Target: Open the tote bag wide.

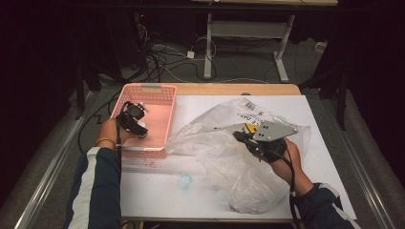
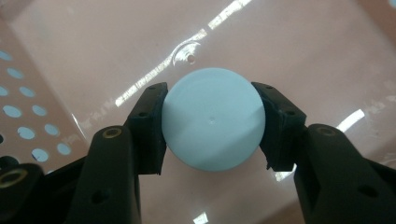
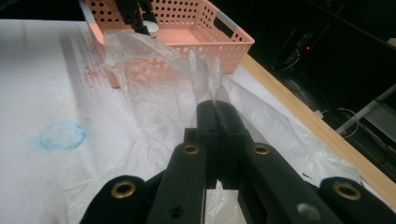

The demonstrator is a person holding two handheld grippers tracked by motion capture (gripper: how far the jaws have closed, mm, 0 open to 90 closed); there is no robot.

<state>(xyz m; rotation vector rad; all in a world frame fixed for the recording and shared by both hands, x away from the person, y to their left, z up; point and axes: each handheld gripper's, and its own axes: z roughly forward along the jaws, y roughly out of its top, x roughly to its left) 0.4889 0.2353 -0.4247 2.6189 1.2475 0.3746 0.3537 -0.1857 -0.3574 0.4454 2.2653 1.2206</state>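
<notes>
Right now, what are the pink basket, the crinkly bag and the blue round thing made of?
The pink basket looks like shiny moulded plastic: punched holes, bright glare on its floor. The crinkly bag looks like thin see-through plastic film, creased and glossy. The blue round thing seems to be smooth matte plastic, maybe a cap; hard to be sure.
</notes>
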